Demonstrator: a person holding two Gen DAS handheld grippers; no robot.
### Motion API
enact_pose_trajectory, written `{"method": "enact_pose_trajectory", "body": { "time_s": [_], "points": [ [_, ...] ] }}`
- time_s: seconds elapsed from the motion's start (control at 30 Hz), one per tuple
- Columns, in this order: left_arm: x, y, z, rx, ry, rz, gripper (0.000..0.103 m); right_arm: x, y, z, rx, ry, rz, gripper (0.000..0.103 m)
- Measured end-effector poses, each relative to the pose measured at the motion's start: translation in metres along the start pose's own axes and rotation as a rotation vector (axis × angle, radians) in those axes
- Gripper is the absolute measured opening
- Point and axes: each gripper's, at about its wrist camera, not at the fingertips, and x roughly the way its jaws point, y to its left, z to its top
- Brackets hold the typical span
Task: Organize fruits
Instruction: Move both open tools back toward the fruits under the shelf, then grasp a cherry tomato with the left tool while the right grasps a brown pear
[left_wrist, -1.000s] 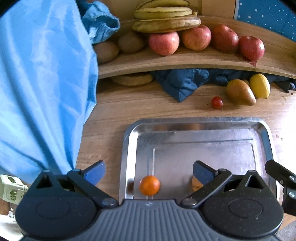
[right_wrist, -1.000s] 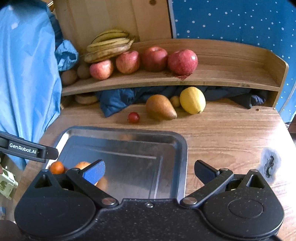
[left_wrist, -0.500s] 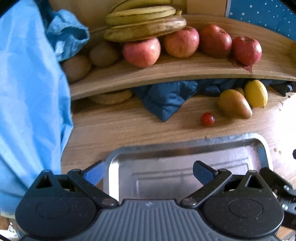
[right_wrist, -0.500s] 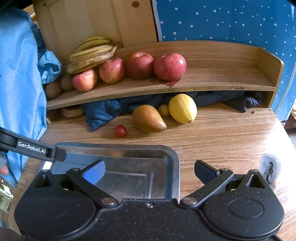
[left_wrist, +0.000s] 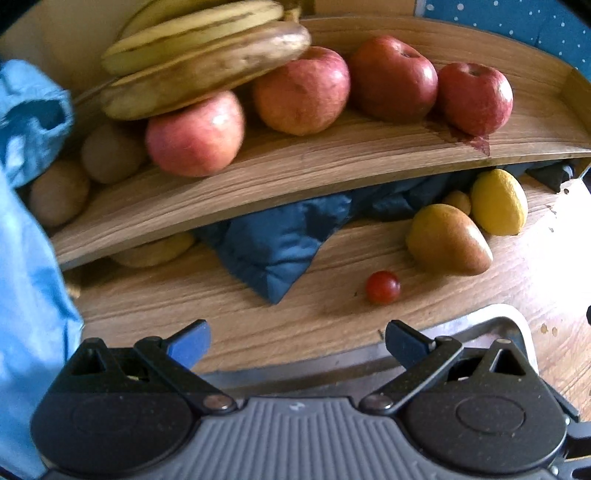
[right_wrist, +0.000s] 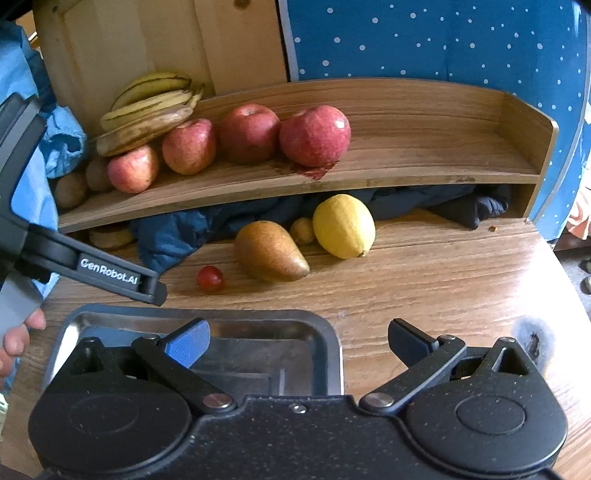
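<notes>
Two hand-held grippers are hovering over a wooden tabletop (right_wrist: 424, 280) in front of a curved wooden shelf (right_wrist: 388, 166) loaded with fruit. The left gripper (left_wrist: 295, 341) is standing released, its blue-padded and black fingers spread wide with nothing between them, above the far rim of a shallow rectangular stainless-steel tray (left_wrist: 491, 317). The right gripper (right_wrist: 297, 341) is likewise spread apart and gripping nothing, poised over the right end of that same steel tray (right_wrist: 332, 343). In the right wrist view the left gripper's black finger, lettered "GenRobot.AI", is reaching in from the left, with a person's hand (right_wrist: 16, 339) showing at the frame's edge.

On the shelf, four red apples (left_wrist: 391, 79) are sitting in a row, with a bunch of browning yellow bananas (left_wrist: 199, 62) lying across the leftmost ones and a few brown kiwifruit (left_wrist: 110, 153) just beside them at the left end. Below the shelf, a rumpled dark blue padded cloth (left_wrist: 277, 247) is spilling onto the table. Beyond the tray are lying a small red cherry tomato (left_wrist: 383, 287), a russet-brown pear (left_wrist: 447, 240) on its side and a yellow lemon (left_wrist: 498, 203) — a smaller yellowish fruit is tucked between the last two, too hidden to identify. A light blue fabric (left_wrist: 26, 258) is hanging along the left side.
</notes>
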Motion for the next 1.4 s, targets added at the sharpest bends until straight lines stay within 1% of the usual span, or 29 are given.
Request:
{"method": "enact_pose_trajectory", "body": {
  "time_s": [0.37,0.6,0.7,0.77,0.9,1.0,1.1,1.17,1.2,1.27,1.37,1.4],
  "points": [
    [0.027,-0.004,0.012,0.037,0.039,-0.049,0.102,0.019,0.019,0.014,-0.181,-0.019,-0.06,0.102],
    [0.042,-0.009,0.02,0.047,0.052,-0.076,0.102,0.037,0.025,0.021,-0.24,0.007,-0.066,0.101],
    [0.046,-0.009,0.021,0.035,0.053,-0.093,0.102,0.041,0.027,0.024,-0.254,0.012,-0.066,0.095],
    [0.047,-0.009,0.021,0.022,0.053,-0.102,0.1,0.045,0.028,0.025,-0.27,0.013,-0.066,0.09],
    [0.053,-0.002,0.022,-0.003,0.059,-0.133,0.097,0.052,0.032,0.027,-0.313,0.022,-0.064,0.085],
    [0.054,-0.001,0.022,-0.002,0.061,-0.153,0.094,0.057,0.036,0.026,-0.358,0.023,-0.068,0.081],
    [0.053,-0.001,0.02,-0.003,0.055,-0.173,0.088,0.061,0.041,0.025,-0.38,0.02,-0.087,0.075],
    [0.054,-0.001,0.021,-0.01,0.054,-0.198,0.076,0.064,0.044,0.024,-0.398,0.016,-0.099,0.07],
    [0.055,-0.001,0.021,-0.015,0.061,-0.212,0.074,0.065,0.045,0.024,-0.409,0.012,-0.105,0.069],
    [0.055,0.002,0.02,-0.022,0.063,-0.229,0.069,0.067,0.047,0.024,-0.433,0.008,-0.113,0.063],
    [0.056,0.005,0.021,-0.041,0.061,-0.259,0.059,0.071,0.048,0.025,-0.459,0.006,-0.116,0.06],
    [0.056,0.006,0.022,-0.046,0.062,-0.266,0.058,0.072,0.048,0.025,-0.464,0.006,-0.115,0.06]
  ]
}}
